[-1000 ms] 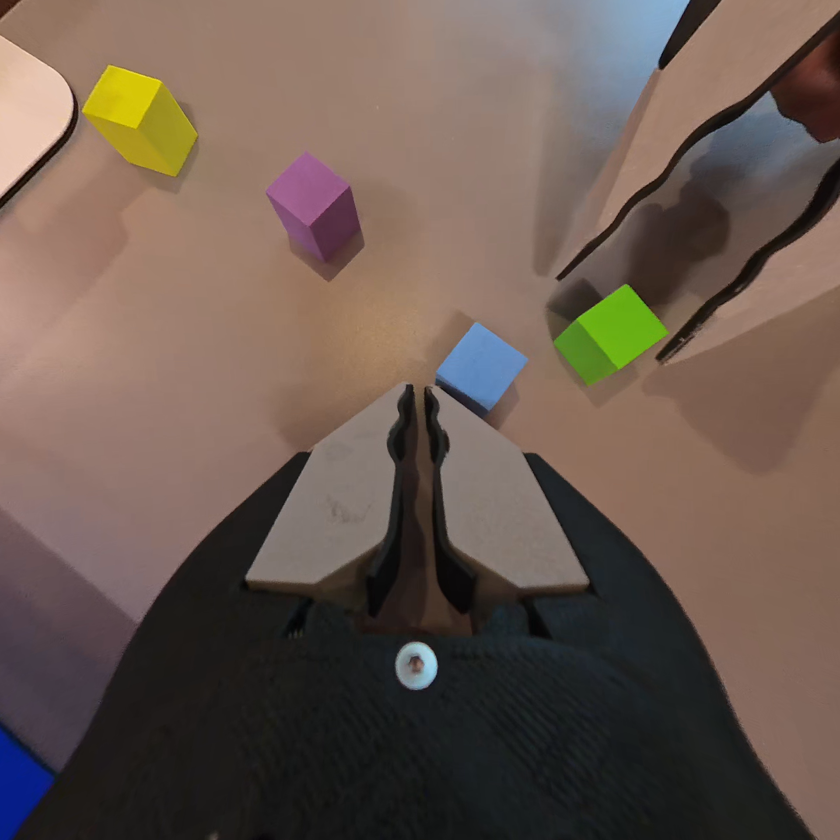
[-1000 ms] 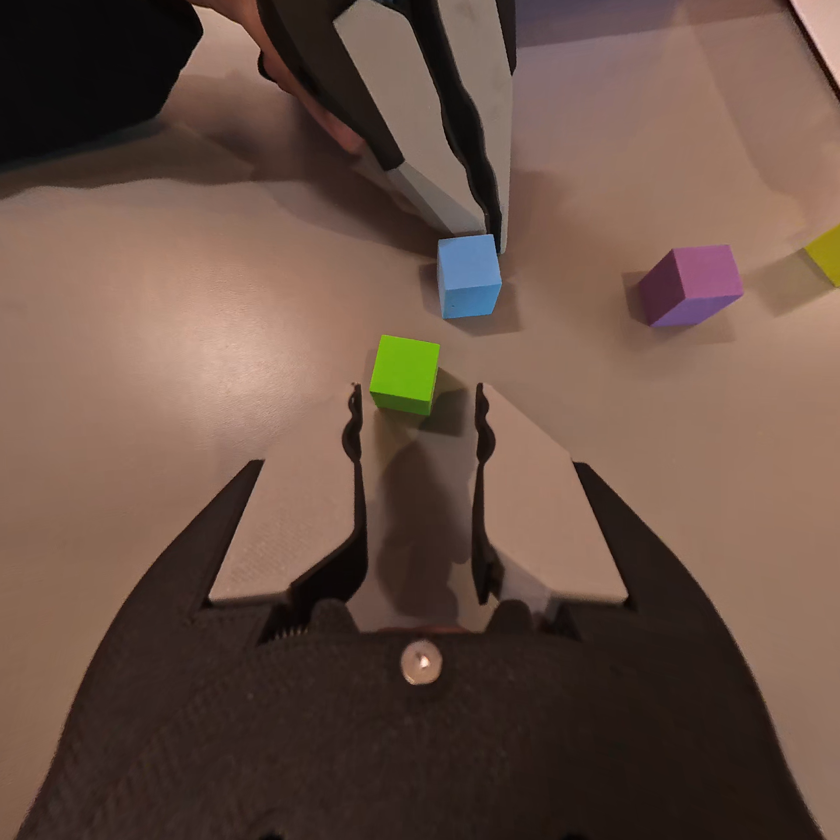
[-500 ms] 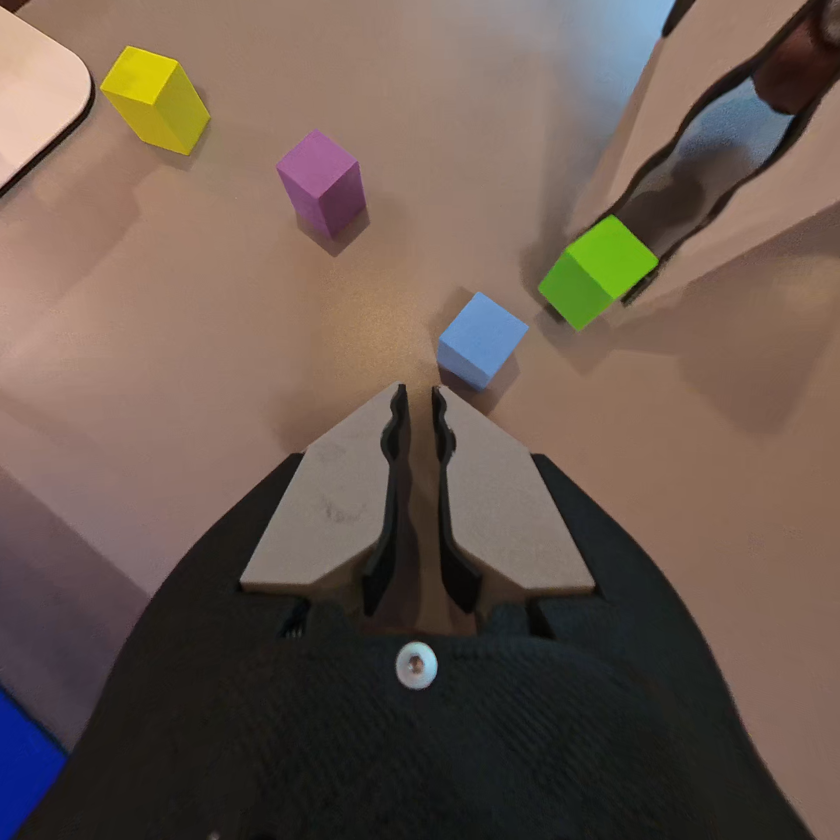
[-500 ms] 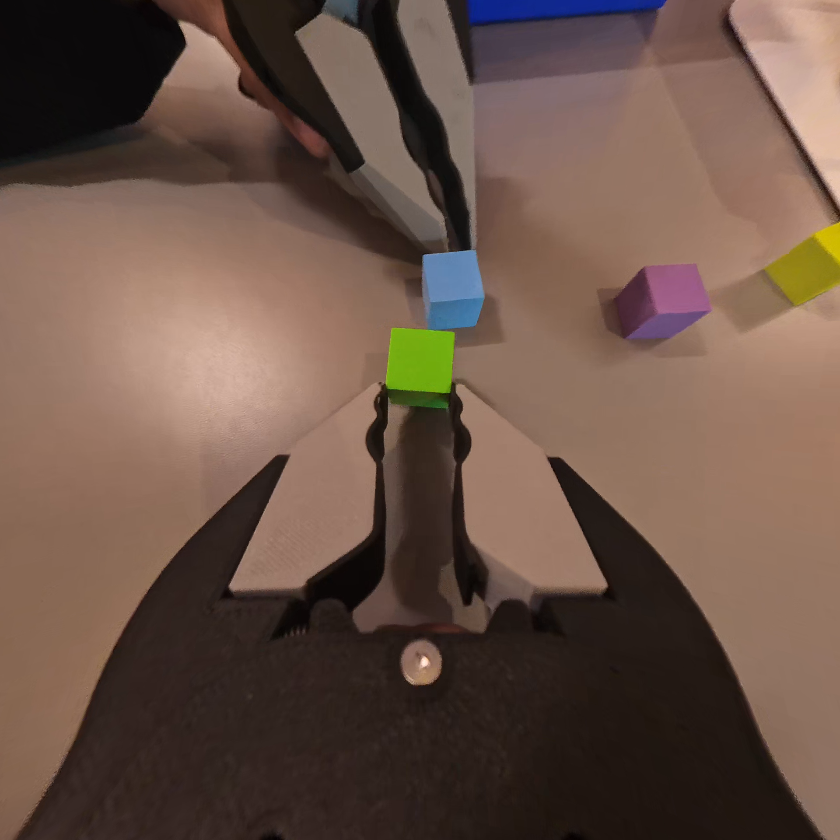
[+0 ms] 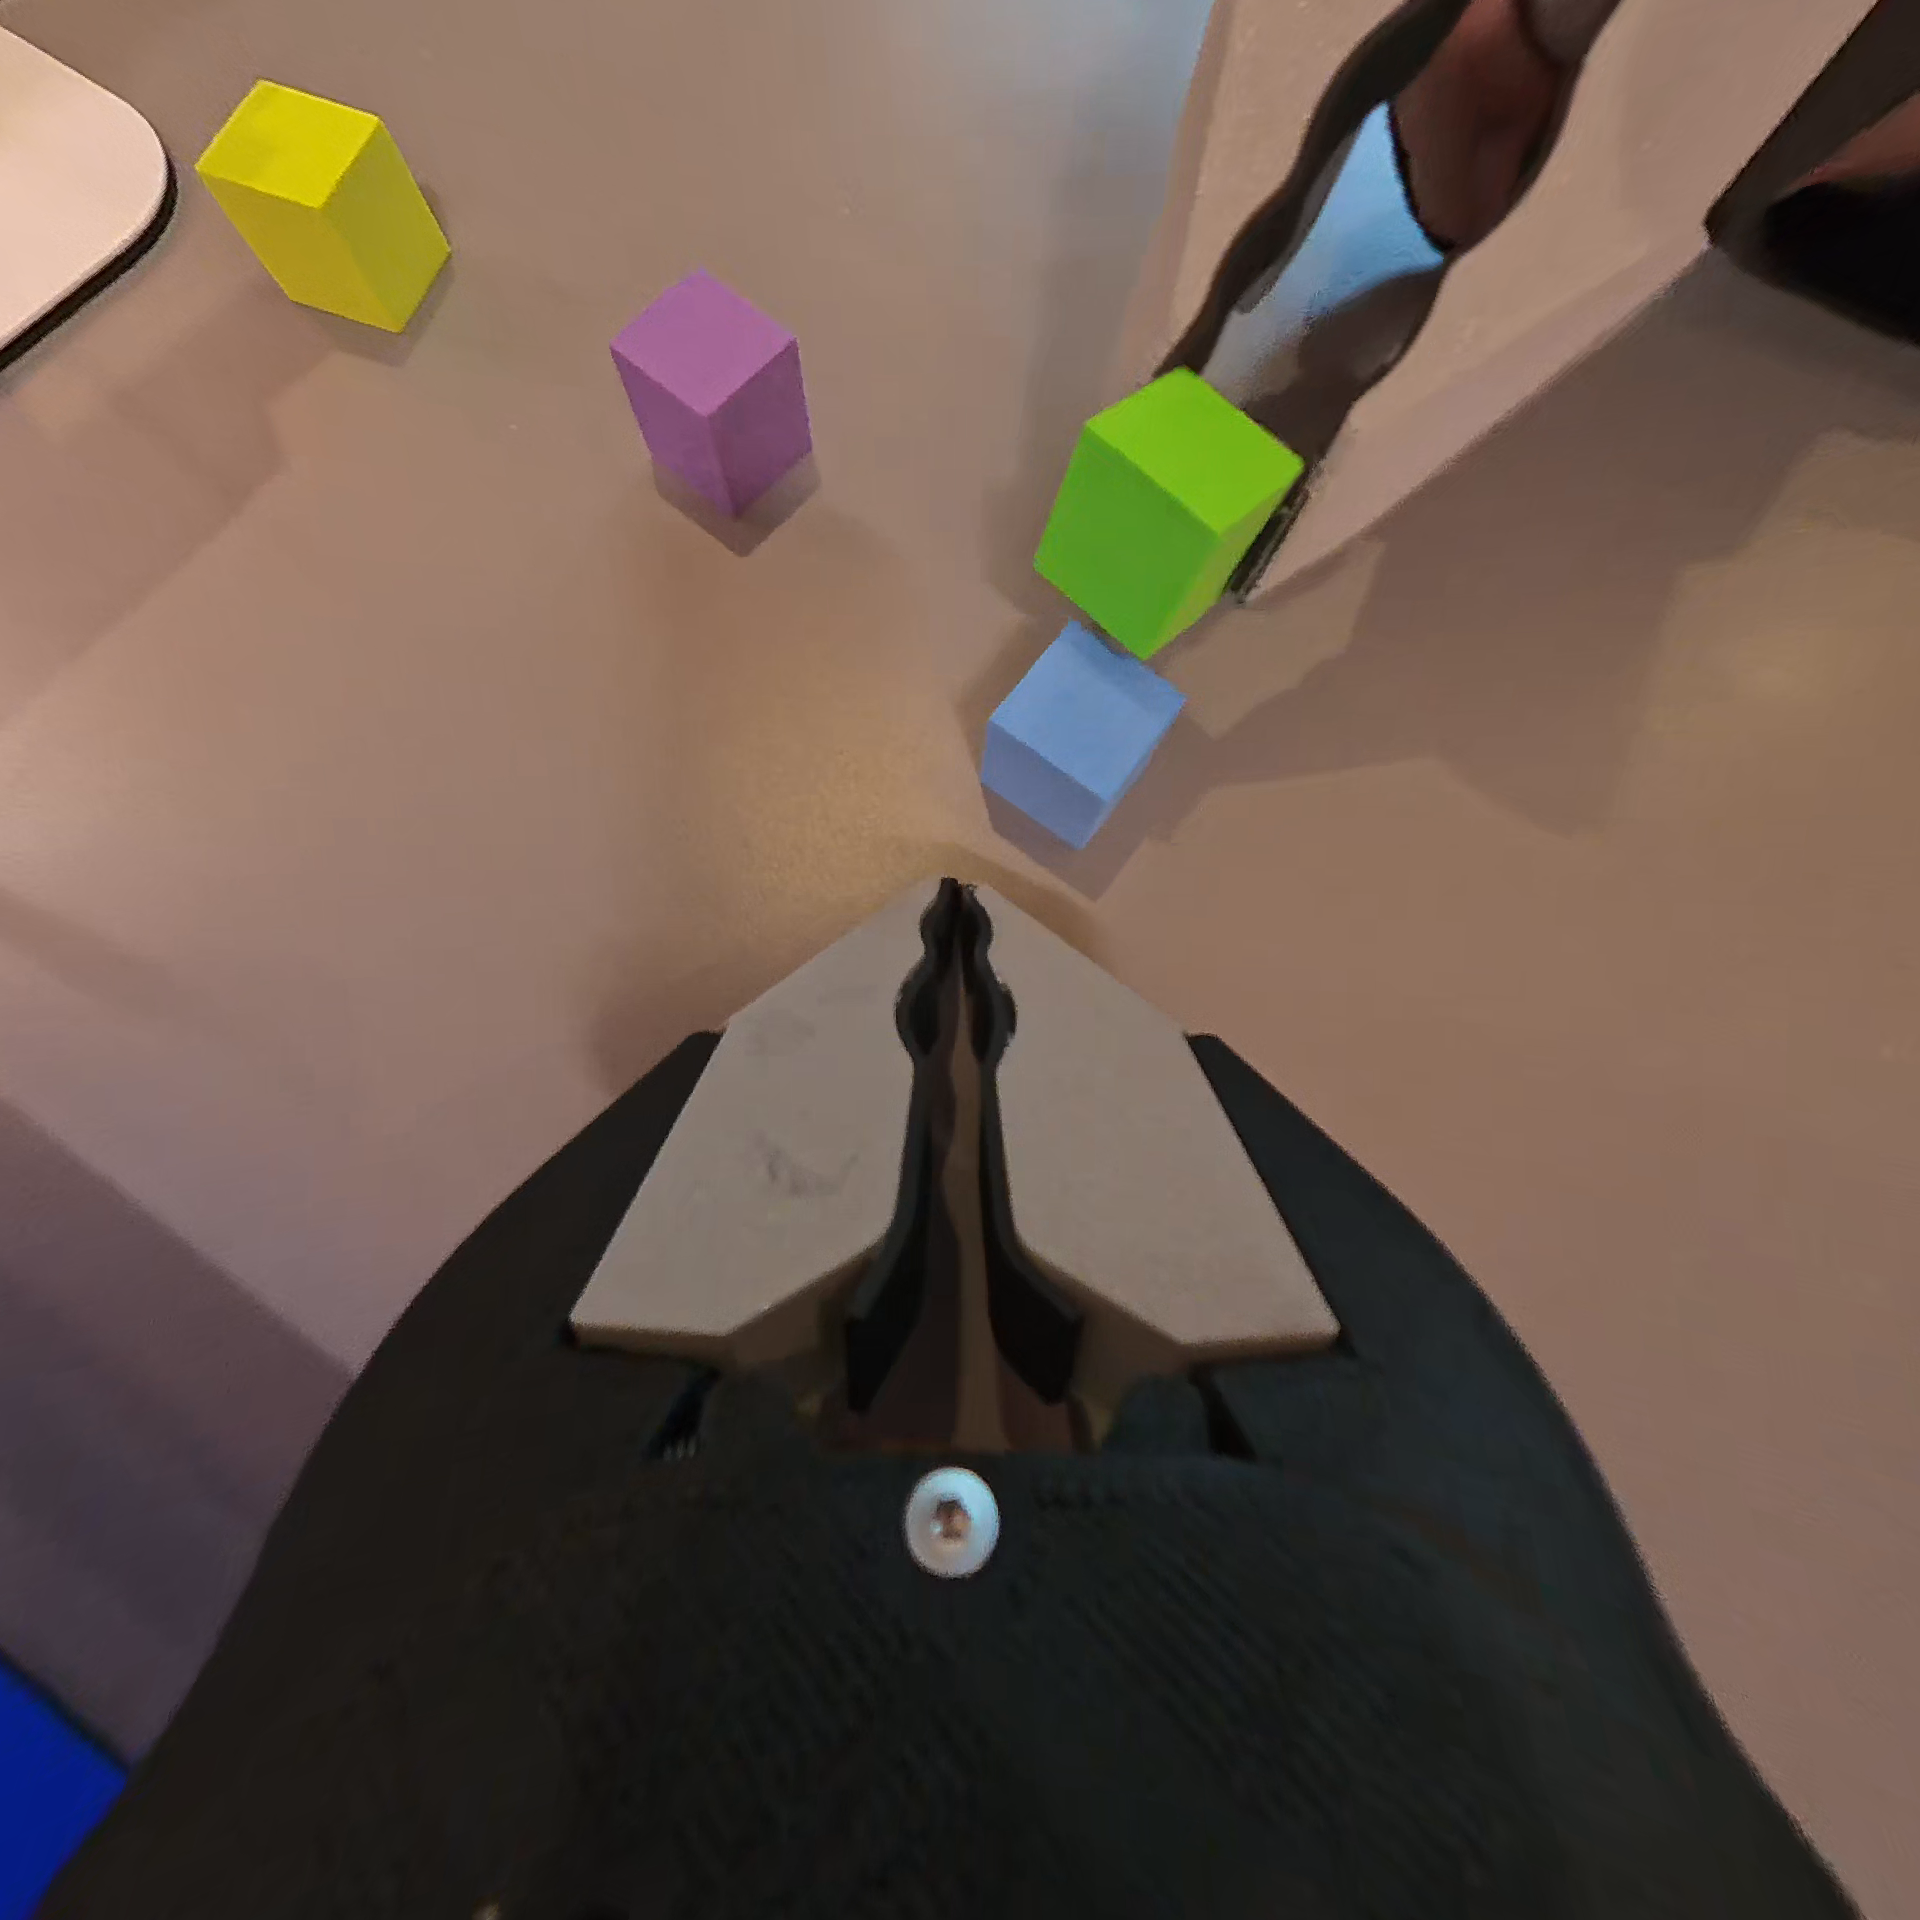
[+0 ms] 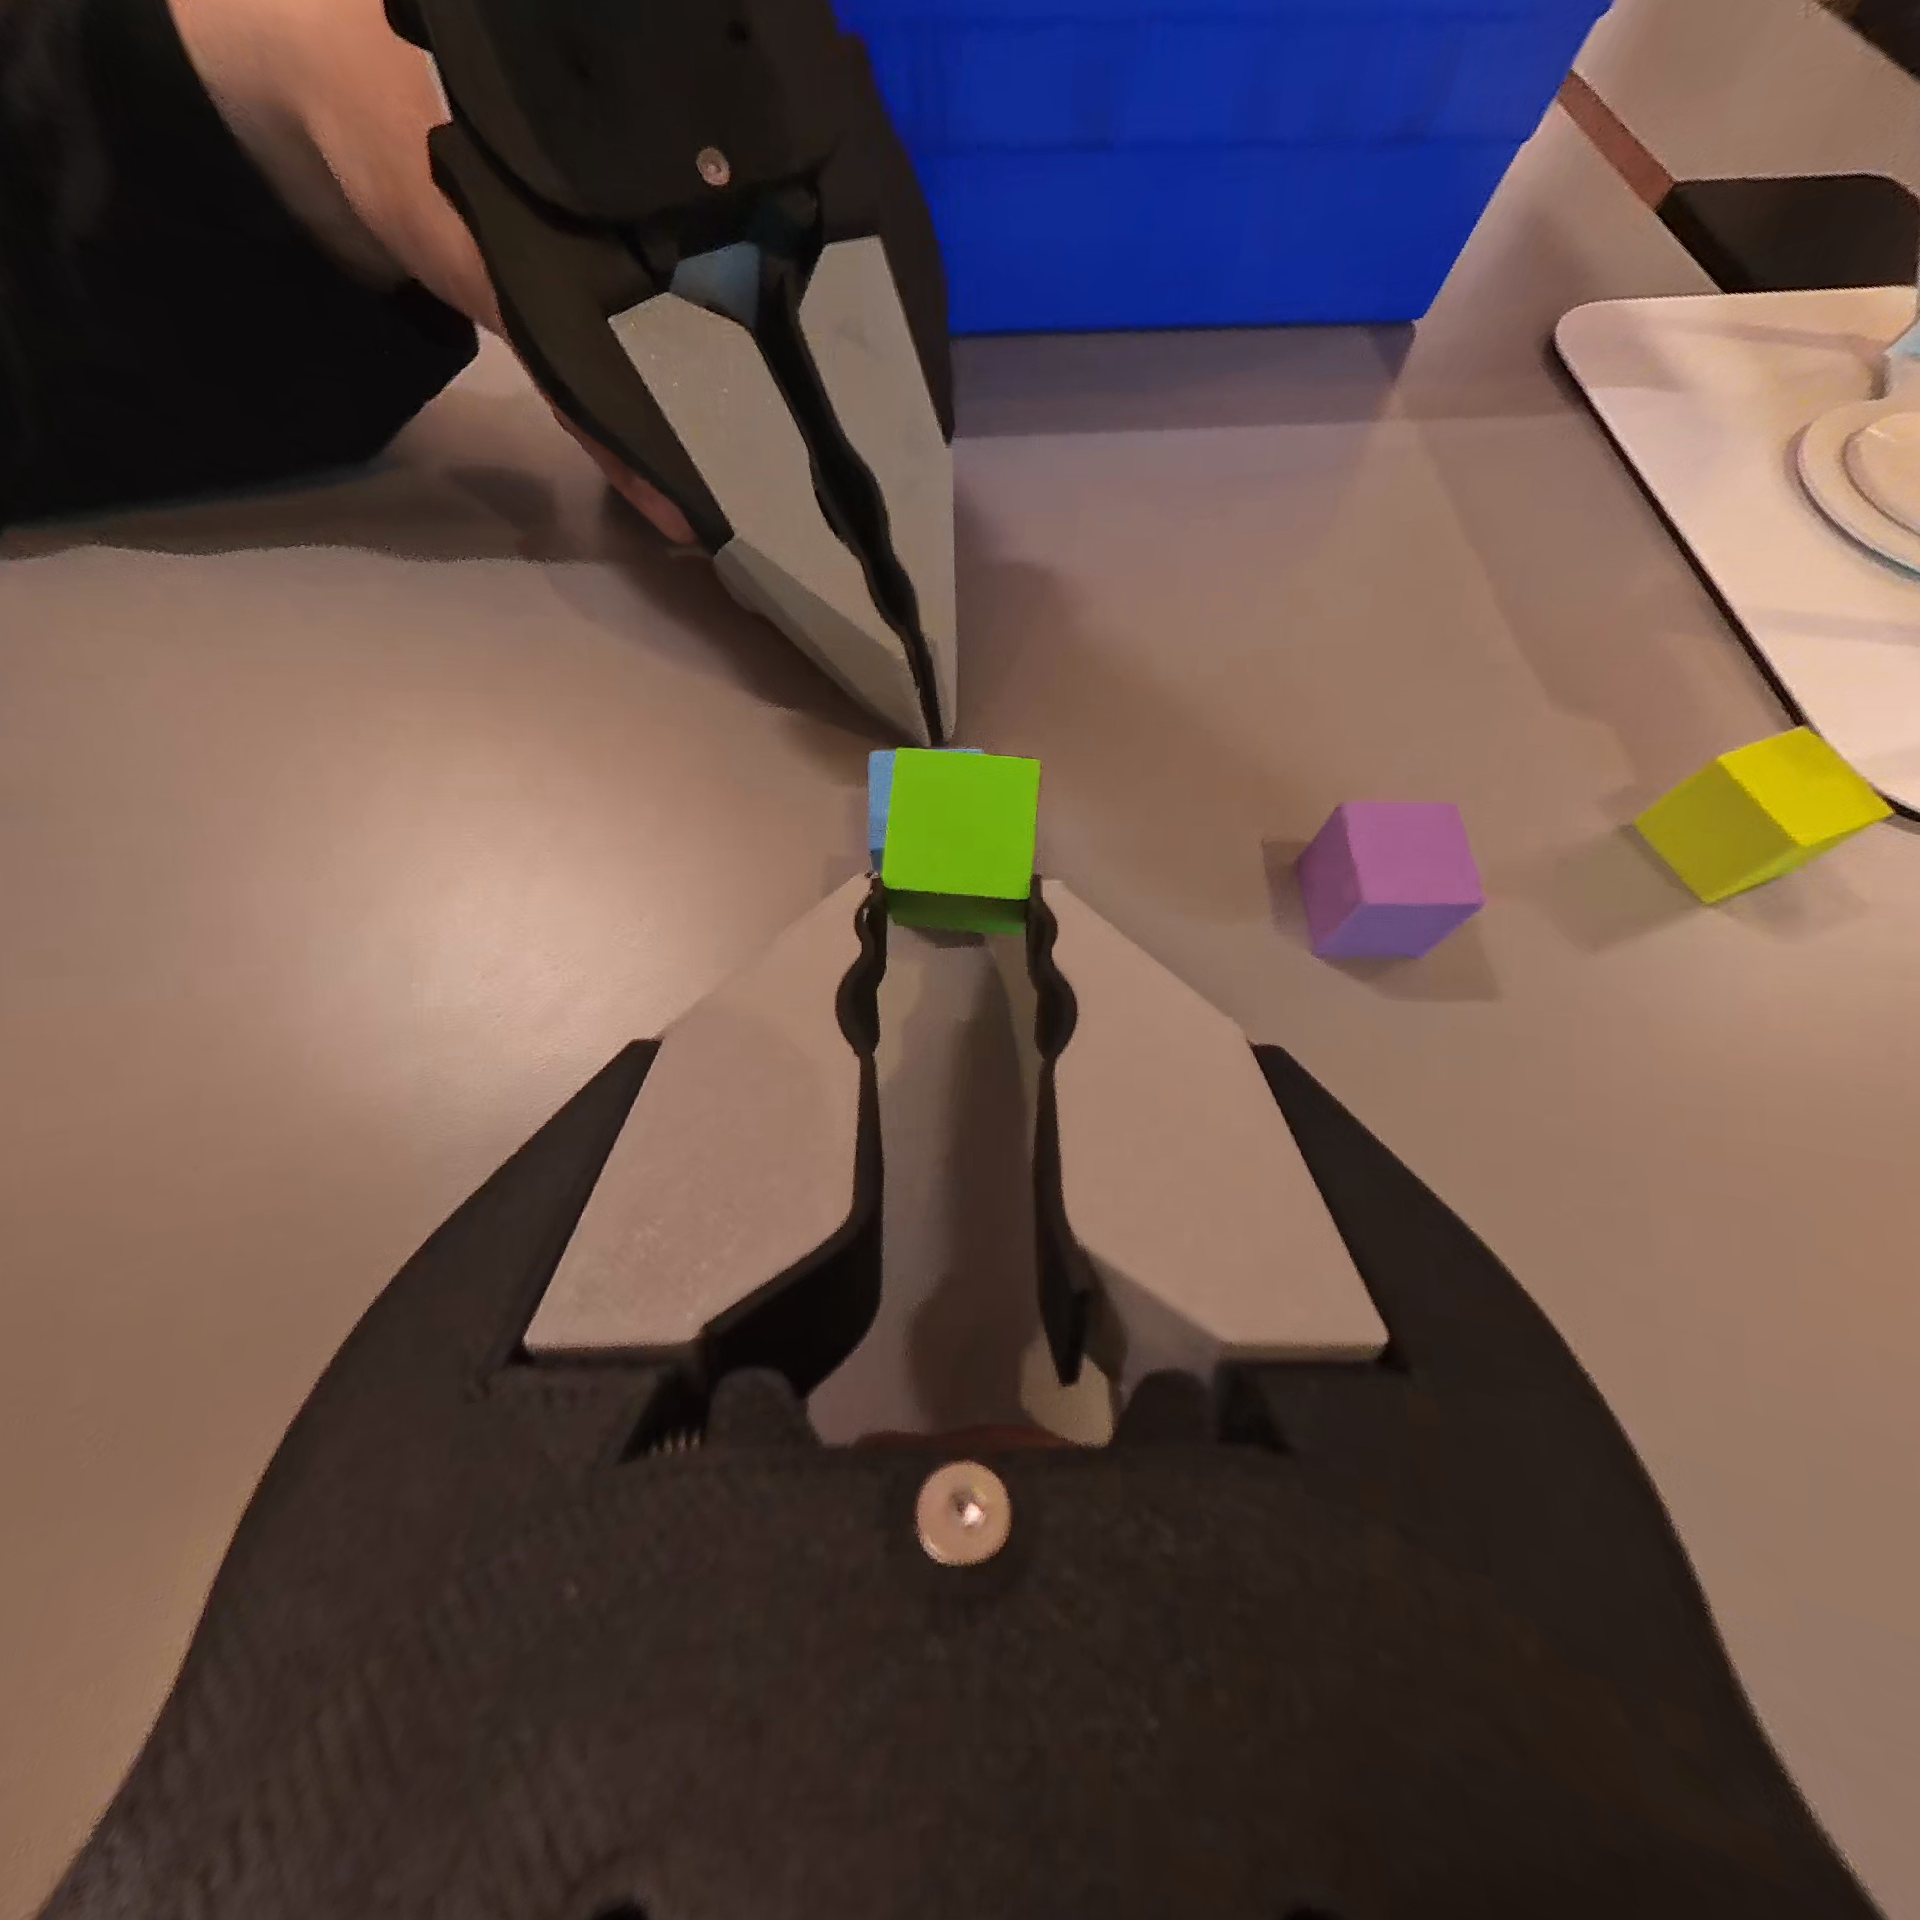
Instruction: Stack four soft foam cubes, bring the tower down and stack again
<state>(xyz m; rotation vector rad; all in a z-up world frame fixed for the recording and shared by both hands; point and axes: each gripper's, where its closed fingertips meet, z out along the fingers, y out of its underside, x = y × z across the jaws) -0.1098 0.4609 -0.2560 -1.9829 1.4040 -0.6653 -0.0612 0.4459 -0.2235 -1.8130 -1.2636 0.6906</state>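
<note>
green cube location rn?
Green cube is clamped at the right gripper tips, lifted over the blue cube; purple cube sits off to its right in the right wrist view.

No writing, label, brand, number or sign could be read in either view. The cubes showed plain coloured faces, and nothing legible stood on the grippers or the table.
</note>
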